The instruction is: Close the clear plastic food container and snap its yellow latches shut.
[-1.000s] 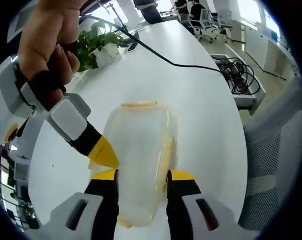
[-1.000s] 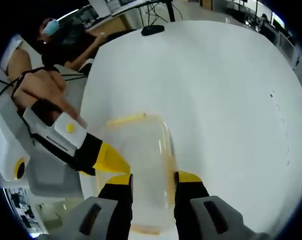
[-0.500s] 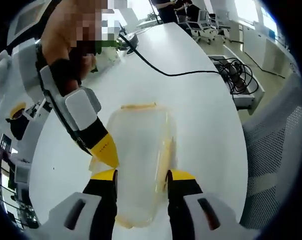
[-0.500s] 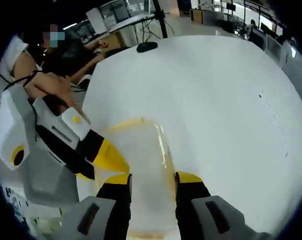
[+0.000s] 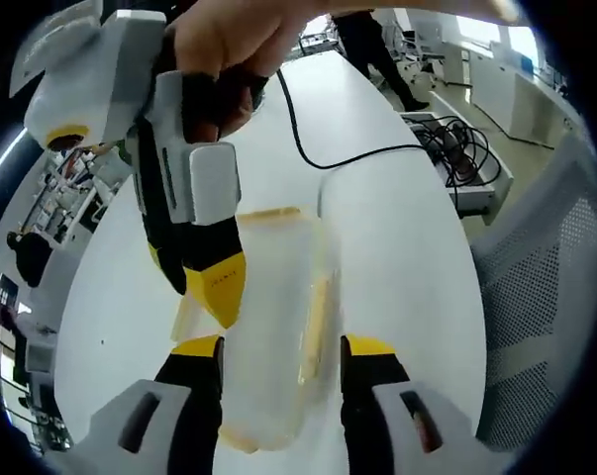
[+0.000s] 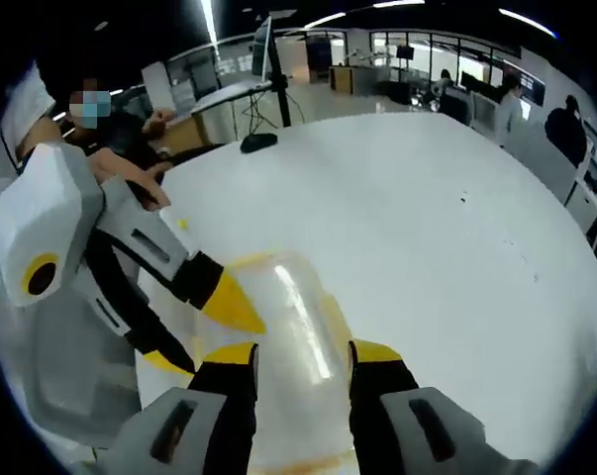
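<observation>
Lying on the white table (image 5: 417, 247), the clear plastic food container (image 5: 273, 327) is the thing everything gathers round. The left gripper (image 5: 283, 348) straddles it, jaws spread to either side of its walls, close against them, though I cannot tell whether they press. The right gripper (image 6: 303, 351) stands the same way, jaws apart with the container between them. In the left gripper view the right gripper's yellow tip hangs over the container's near-left edge, just above the lid. A yellow latch (image 5: 316, 317) runs along the side nearest the left gripper's right jaw; whether it is snapped I cannot tell. A black cable (image 5: 357, 153) trails beyond the container. The risk, I judge, is the smooth box skidding on the table if one tip pushes a latch while the other holds loosely.
</observation>
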